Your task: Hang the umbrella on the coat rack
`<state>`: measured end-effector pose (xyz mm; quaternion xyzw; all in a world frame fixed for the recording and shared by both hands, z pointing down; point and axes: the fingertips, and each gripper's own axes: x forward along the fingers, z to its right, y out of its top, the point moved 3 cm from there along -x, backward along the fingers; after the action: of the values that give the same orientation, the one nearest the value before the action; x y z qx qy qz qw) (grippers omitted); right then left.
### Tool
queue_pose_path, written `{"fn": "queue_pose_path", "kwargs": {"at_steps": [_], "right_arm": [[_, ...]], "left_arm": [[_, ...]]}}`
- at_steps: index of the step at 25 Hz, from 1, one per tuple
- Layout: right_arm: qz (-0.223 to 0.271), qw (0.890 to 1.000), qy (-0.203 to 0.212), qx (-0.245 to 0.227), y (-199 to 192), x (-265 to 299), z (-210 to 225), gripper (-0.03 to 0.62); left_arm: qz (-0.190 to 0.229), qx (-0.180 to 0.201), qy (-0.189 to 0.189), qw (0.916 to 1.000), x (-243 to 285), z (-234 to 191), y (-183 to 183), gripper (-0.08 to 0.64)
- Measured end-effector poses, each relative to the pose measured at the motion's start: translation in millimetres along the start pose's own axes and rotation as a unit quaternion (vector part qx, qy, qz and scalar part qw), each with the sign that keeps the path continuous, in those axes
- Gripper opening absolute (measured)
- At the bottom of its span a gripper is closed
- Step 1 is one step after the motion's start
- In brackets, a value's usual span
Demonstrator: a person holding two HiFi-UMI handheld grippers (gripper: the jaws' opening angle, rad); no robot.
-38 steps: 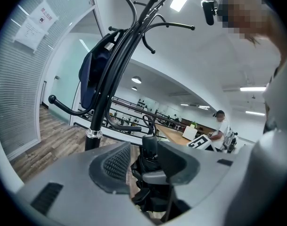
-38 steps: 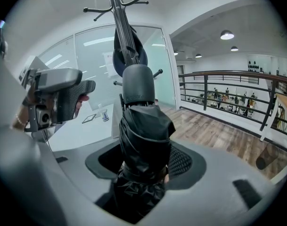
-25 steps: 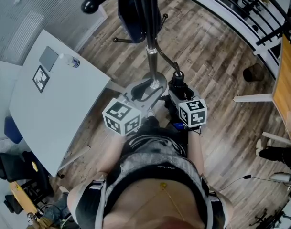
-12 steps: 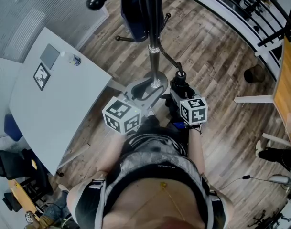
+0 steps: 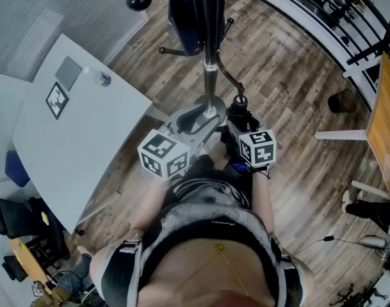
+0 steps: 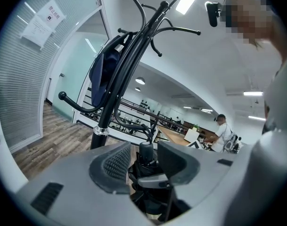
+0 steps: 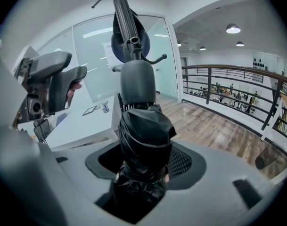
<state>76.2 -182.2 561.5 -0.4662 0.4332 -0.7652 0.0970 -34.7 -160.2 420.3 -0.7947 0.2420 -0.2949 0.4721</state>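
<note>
A folded black umbrella [image 5: 235, 120] stands up from my right gripper [image 5: 241, 132], whose jaws are shut on its bundled fabric [image 7: 143, 126]. Its grey end cap [image 7: 137, 81] points toward the coat rack. The black coat rack [image 5: 209, 75] rises just ahead, with curved hooks [image 6: 176, 29] at its top and a dark blue bag [image 5: 185, 24] hanging on it. My left gripper [image 5: 198, 119] sits beside the pole's foot with its jaws apart. The umbrella's end [image 6: 145, 150] shows in the gap between them, touching neither pad.
A white table [image 5: 73, 139] at the left carries a small bottle [image 5: 100, 78] and a marker card [image 5: 56, 101]. A railing [image 5: 323, 11] curves across the far side. A wooden desk edge [image 5: 381, 120] and a dark round bin [image 5: 341, 100] are at the right. The floor is wood plank.
Both grippers and the umbrella stay where they were. Only the head view has shifted a little, so the rack sits slightly further right in the picture.
</note>
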Motion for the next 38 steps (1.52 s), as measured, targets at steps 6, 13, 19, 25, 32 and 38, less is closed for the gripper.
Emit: {"fn": "queue_pose_path", "kwargs": {"at_steps": [6, 13, 19, 25, 32, 38], "right_arm": [[-0.007, 1.000, 0.005, -0.002, 0, 7, -2, 0.255], [-0.008, 1.000, 0.014, -0.003, 7, 16, -5, 0.256], [-0.007, 1.000, 0.017, -0.007, 16, 23, -6, 0.255], [-0.009, 1.000, 0.022, -0.014, 22, 30, -9, 0.255], [-0.007, 0.999, 0.025, -0.020, 29, 34, -10, 0.255], [-0.008, 0.999, 0.031, -0.025, 33, 37, -10, 0.255]], "left_arm": [[0.002, -0.003, 0.006, 1.0000, -3, -4, -2, 0.155], [0.005, -0.006, 0.012, 0.9999, -7, -7, -1, 0.155], [0.008, -0.008, 0.019, 0.9998, -12, -12, 0, 0.155], [0.013, -0.008, 0.025, 0.9996, -16, -16, 2, 0.155], [0.019, -0.011, 0.028, 0.9994, -16, -19, 4, 0.155], [0.019, -0.013, 0.032, 0.9992, -12, -20, 5, 0.155]]}}
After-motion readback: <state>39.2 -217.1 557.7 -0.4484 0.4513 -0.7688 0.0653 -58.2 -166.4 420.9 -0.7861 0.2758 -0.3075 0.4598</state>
